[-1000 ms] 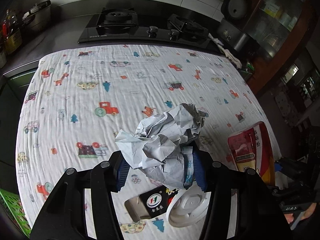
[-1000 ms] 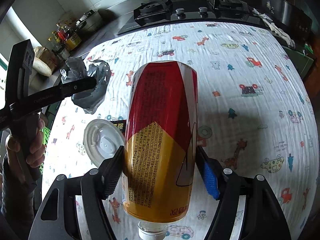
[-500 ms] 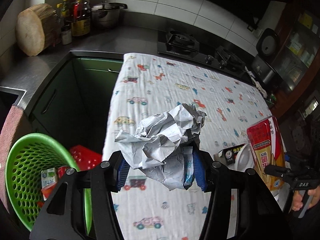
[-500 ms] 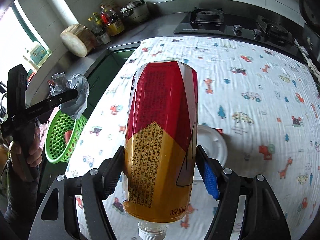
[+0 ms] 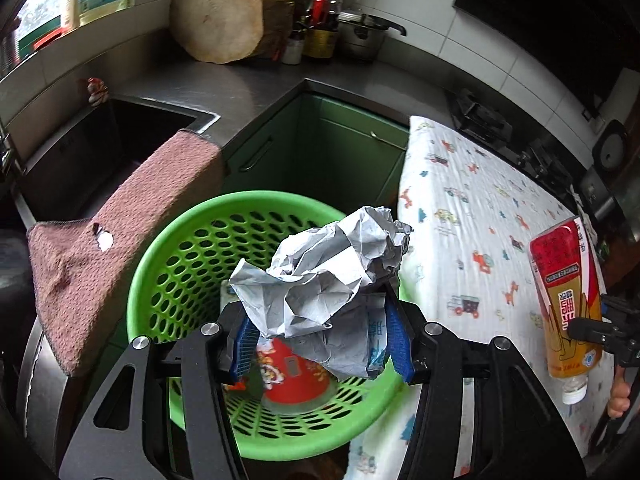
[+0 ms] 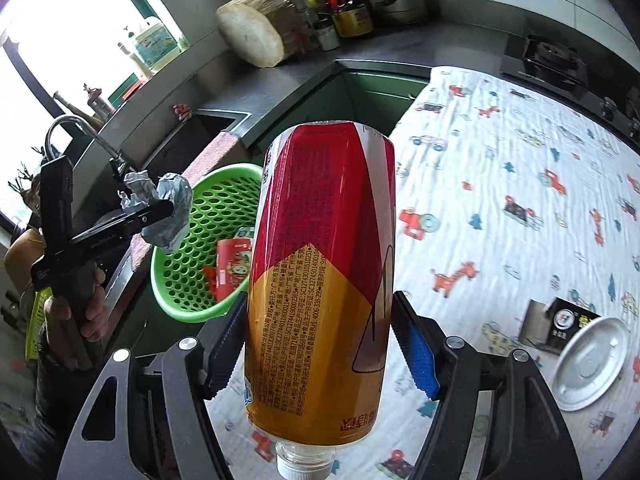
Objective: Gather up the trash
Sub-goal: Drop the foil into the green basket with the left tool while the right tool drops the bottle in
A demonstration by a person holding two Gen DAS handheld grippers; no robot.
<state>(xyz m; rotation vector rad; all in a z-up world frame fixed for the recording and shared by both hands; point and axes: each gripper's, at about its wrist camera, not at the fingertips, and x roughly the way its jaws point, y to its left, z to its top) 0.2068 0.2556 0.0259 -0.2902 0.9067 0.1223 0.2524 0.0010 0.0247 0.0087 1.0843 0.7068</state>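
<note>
While the left gripper [image 5: 322,340] clamps crumpled paper [image 5: 324,268], hiding basket [image 5: 160,256] contents, the right gripper [image 6: 320,356] grips a bottle [image 6: 320,280].

You held grey crumpled paper [image 5: 328,264] above a green perforated basket [image 5: 180,248] and a red-and-gold bottle [image 6: 320,272] over white cartoon-print cloth [image 6: 520,184].

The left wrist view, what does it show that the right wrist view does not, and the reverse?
Only the left wrist view shows the black range hood on the tiled wall and the hole in the pink towel.

Only the right wrist view shows the sink faucet, the white plastic lid and the small black box on the tablecloth.

Both show the crumpled paper held in the left gripper over the green basket, the bottle held cap-down in the right gripper, and the round chopping block.
</note>
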